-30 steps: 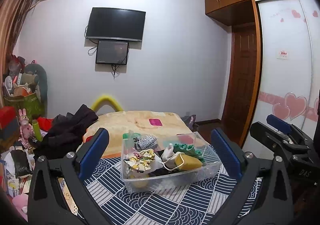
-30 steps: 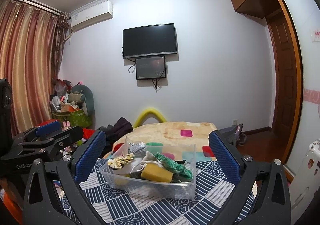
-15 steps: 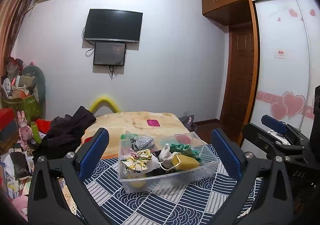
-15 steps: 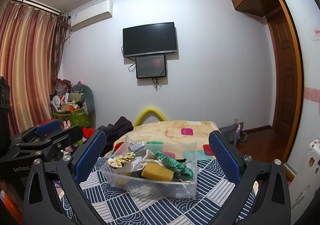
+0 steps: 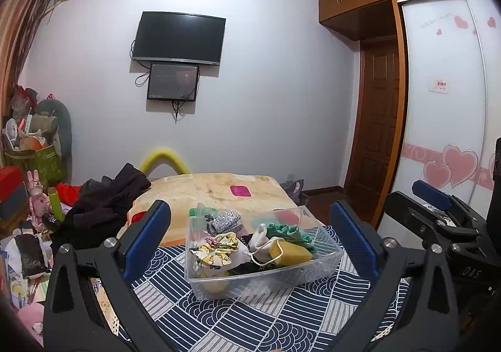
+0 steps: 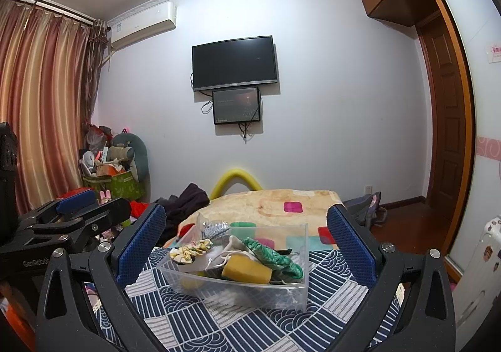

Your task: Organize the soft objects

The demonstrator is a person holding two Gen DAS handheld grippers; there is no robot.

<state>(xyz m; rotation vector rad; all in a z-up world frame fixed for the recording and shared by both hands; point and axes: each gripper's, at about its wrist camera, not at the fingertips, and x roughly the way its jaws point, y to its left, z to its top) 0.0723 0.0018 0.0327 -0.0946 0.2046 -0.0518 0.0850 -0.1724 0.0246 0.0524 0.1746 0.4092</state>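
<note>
A clear plastic bin [image 5: 325, 269] [image 6: 291, 294] stands on a navy patterned cloth [image 5: 238, 320] [image 6: 219, 320]. It holds soft things: a yellow sponge [image 5: 296, 253] [image 6: 247, 269], green cloth [image 5: 286, 230] [image 6: 272, 255], a yellow-patterned scrunchie [image 5: 216, 247] [image 6: 191, 250], a white pouch [image 5: 261, 236] and a glittery grey piece [image 5: 224, 220] [image 6: 216, 230]. My left gripper [image 5: 250, 239] is open and empty, held back from the bin. My right gripper [image 6: 245, 240] is open and empty too; it also shows at the right of the left wrist view [image 5: 438, 214].
A bed with a beige blanket [image 5: 219, 192] [image 6: 269, 204] lies behind the bin, with dark clothes [image 5: 106, 204] on its left. Clutter and a green box [image 5: 37, 157] fill the left corner. A wardrobe [image 5: 444, 101] and door [image 5: 375, 132] stand on the right.
Both grippers have shifted only slightly; the bin sits a little lower and more central in the left wrist view. Both stay open and empty.
</note>
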